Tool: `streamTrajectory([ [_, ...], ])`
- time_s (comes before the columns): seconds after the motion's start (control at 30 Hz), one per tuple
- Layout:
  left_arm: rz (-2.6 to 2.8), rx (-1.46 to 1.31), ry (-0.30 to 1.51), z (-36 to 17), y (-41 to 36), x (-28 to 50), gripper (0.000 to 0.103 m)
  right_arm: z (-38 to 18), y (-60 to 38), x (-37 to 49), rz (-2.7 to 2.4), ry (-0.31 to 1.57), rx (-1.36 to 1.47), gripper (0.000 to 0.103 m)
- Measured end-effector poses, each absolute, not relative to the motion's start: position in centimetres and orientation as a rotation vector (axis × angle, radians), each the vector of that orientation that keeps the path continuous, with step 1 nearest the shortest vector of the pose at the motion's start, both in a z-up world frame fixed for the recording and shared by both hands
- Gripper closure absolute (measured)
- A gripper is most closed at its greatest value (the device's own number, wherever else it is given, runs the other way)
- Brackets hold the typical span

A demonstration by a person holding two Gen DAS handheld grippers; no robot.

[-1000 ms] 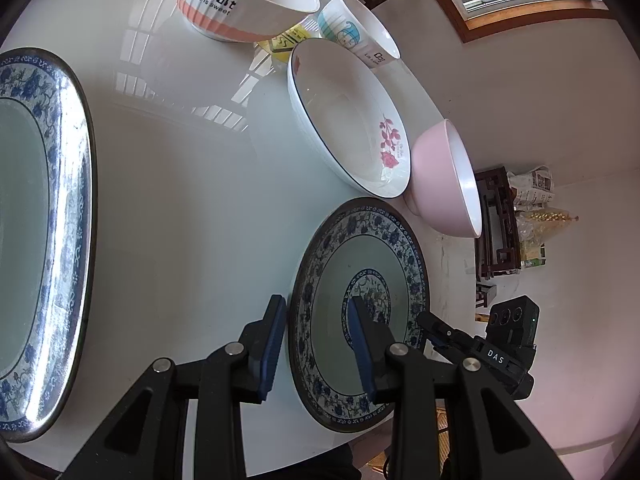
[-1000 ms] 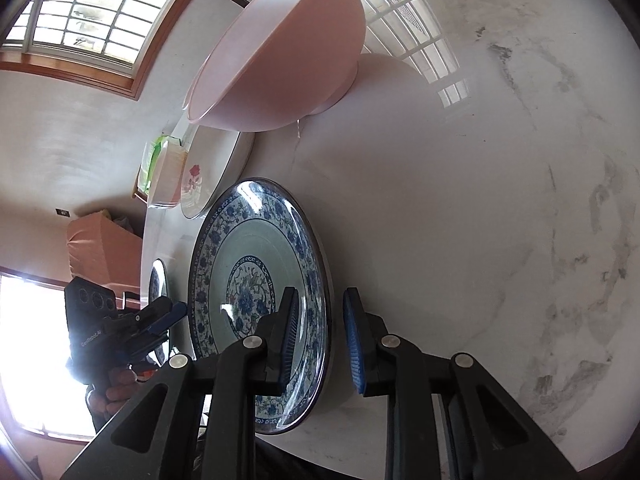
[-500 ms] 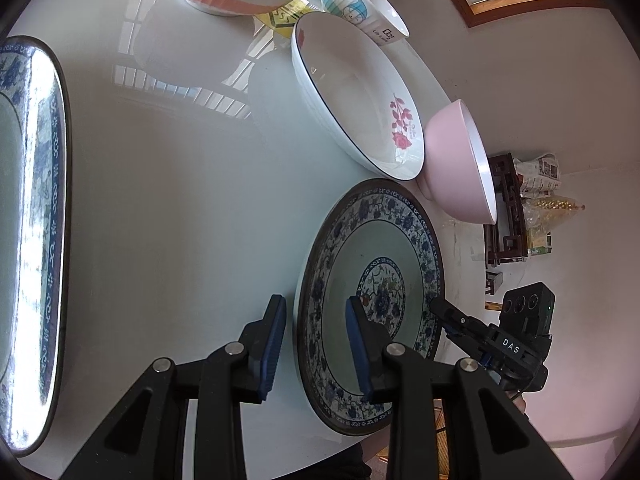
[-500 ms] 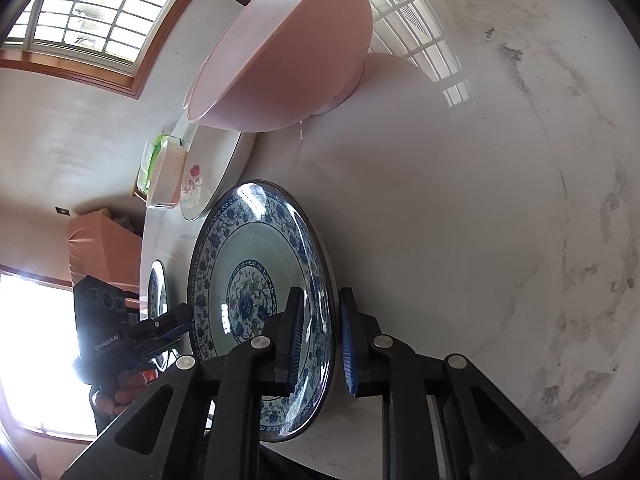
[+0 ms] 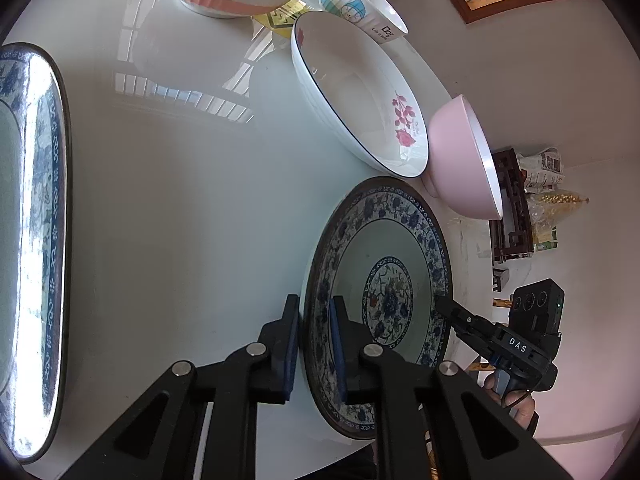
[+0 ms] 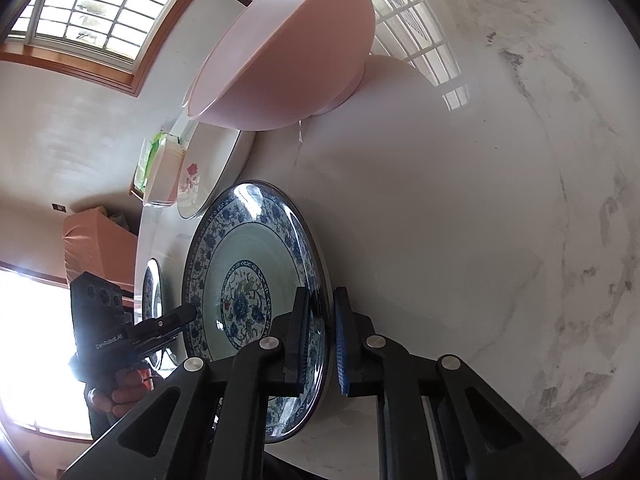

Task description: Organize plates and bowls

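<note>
Both hand-held grippers, left and right, are clamped on opposite rims of the blue plate, low over the table. Nothing is stacked yet; bowls remain scattered.

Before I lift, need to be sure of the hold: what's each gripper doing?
Left gripper: shut on the plate rim.
Right gripper: straddles the opposite rim; contact cannot be told.

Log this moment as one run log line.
left claw: shut on round plate rim | right claw: shut on opposite rim | plate on table
</note>
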State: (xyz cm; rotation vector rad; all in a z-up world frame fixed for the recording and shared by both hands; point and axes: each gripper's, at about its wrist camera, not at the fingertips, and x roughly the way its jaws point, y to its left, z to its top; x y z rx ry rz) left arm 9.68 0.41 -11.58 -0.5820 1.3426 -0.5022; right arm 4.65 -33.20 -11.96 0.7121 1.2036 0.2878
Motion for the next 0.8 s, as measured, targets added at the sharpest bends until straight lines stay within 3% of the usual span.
streamTrajectory([
  [0.8,-0.497,-0.564,1.283,-10.1,1.9,8.8,0.09,-10.8,-30.9,4.9,0.296,1.2,0.672,0.091],
])
